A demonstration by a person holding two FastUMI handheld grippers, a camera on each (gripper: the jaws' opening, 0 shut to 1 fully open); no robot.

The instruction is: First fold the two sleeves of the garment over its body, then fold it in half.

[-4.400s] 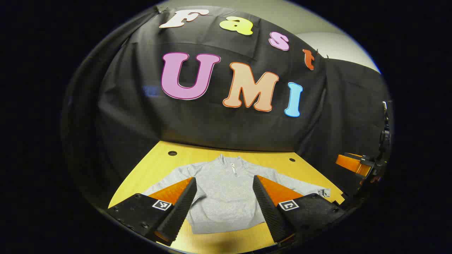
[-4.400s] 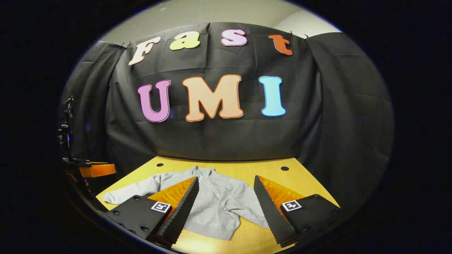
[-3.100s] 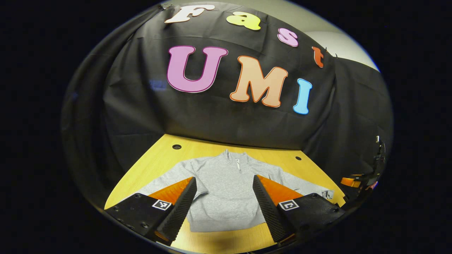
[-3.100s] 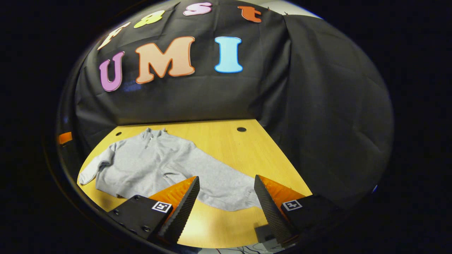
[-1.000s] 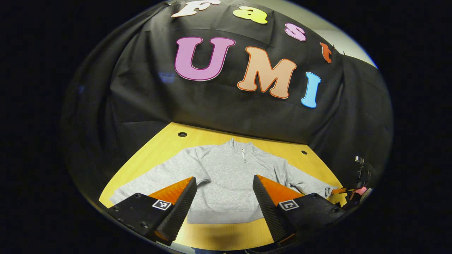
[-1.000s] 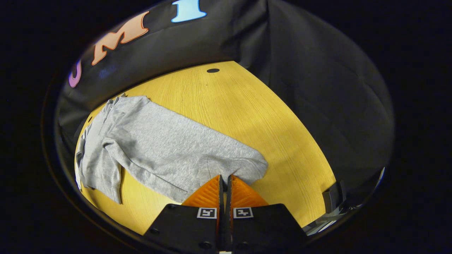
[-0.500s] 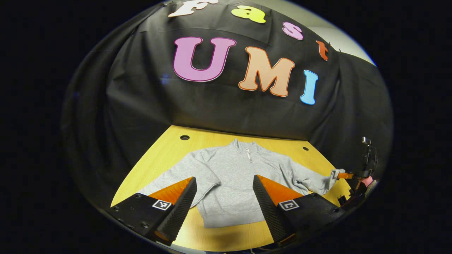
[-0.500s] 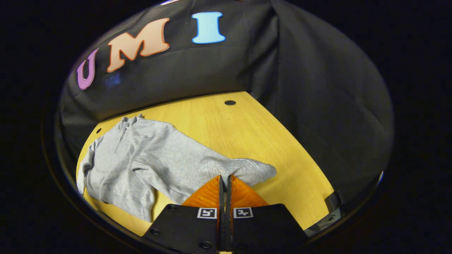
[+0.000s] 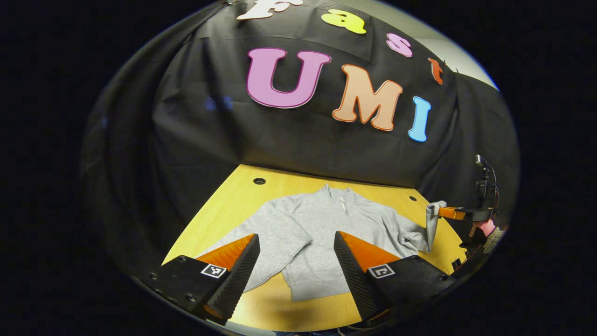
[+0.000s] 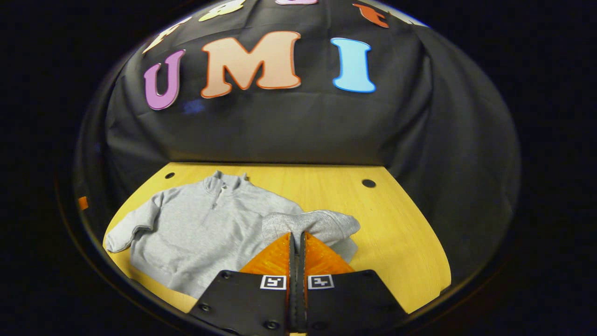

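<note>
Grey quarter-zip sweatshirt (image 9: pixel 322 233) lying flat on the wooden bench (image 10: pixel 396 233). Right hand-held gripper (image 10: pixel 296 240), fingers pressed together, pinches the right sleeve cuff (image 10: pixel 310 224) and holds it raised. Left hand-held gripper (image 9: pixel 296 242) hovers spread above the hem.

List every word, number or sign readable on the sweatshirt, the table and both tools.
On the grey zip-neck sweatshirt: no print to be seen.
On the yellow wooden table: none.
On the open left tool: black-and-white square markers, patterns and not words.
On the right tool, shut on the sleeve: like markers, no words.
</note>
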